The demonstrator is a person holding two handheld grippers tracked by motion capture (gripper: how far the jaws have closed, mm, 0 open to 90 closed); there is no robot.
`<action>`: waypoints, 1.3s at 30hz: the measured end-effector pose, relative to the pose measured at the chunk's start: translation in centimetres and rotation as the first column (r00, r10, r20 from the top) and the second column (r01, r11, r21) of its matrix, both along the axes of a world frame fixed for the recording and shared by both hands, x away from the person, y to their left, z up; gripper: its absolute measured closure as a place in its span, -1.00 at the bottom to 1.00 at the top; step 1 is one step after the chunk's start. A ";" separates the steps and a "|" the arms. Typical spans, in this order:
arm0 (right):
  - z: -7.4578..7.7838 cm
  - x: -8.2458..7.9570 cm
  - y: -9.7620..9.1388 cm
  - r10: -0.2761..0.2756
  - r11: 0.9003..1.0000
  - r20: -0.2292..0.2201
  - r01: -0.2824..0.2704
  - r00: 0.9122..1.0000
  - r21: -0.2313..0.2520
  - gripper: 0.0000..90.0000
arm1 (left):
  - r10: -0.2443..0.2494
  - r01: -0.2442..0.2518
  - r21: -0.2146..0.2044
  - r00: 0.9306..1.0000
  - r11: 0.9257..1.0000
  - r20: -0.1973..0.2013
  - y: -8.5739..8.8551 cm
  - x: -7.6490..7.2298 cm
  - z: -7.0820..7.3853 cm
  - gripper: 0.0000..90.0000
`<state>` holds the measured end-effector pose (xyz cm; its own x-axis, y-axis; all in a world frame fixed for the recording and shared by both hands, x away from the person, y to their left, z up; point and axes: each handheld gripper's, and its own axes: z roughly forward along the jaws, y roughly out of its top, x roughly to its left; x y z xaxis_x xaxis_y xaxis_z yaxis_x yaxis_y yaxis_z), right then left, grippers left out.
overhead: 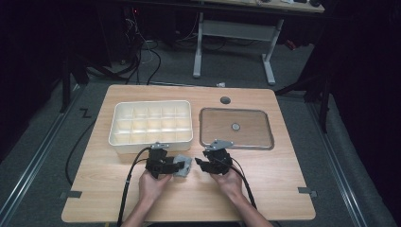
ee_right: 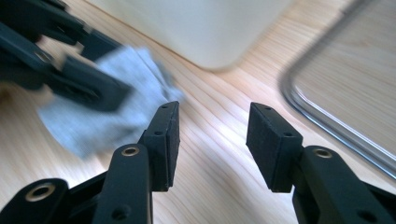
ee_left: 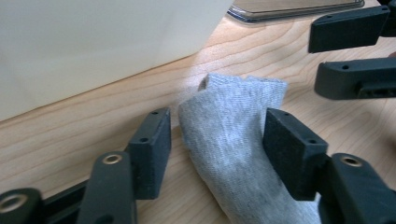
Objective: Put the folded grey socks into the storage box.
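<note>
Grey knitted sock (ee_left: 233,135): soft, ribbed weave, folded into a thick wad, lying flat on the surface (overhead: 265,189) at 6 o'clock of the white box (overhead: 151,122). It sits between the jaws of the left gripper (ee_left: 217,149); the jaws stand wide, one pad just beside the cloth, the other apart from it, no squeeze visible.

Right gripper (ee_right: 212,140): jaws wide, bare wood between them. It sits at 3 o'clock of the sock, near but apart.

White box: smooth plastic, rounded corners, divided into a grid of small square cells; the cells look bare. At its 3 o'clock lies a flat tray (overhead: 236,127), clear with a shiny rounded rim, a small round disc (overhead: 235,126) at its middle.

Surface: pale wood grain, rounded corners, a dark round hole (overhead: 225,100) at 12 o'clock of the tray. Grey carpet floor (overhead: 42,142), cables, a white desk frame (overhead: 234,42) beyond.
</note>
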<state>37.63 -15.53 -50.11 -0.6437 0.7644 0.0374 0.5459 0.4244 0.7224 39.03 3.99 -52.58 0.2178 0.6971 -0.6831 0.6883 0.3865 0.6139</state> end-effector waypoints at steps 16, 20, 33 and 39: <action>-1.8 -1.6 -9.4 -0.208 0.974 -0.001 0.207 0.978 -0.095 0.07 | -0.032 0.032 0.002 0.999 0.999 0.008 -0.3 -0.3 0.0 0.30; -2.3 -2.0 -11.0 -0.252 0.965 -0.010 0.250 0.968 -0.080 0.02 | -0.045 0.045 0.013 0.999 0.999 0.017 -0.4 -0.4 0.0 0.38; -3.1 -2.5 -12.0 -0.229 0.972 0.045 0.231 0.972 -0.040 -0.08 | -0.071 0.071 0.011 0.997 0.997 0.018 -0.3 -0.8 0.3 0.56; -3.1 -2.5 -12.0 -0.231 0.972 0.043 0.233 0.972 -0.039 -0.09 | -0.086 0.086 0.003 0.996 0.996 0.021 -0.3 -1.1 0.5 0.58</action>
<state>35.09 -27.56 -53.18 -0.4488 0.8934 -0.0206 0.6056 0.3210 0.7282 37.94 3.72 -52.10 0.2912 0.6768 -0.6761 0.7059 0.3249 0.6294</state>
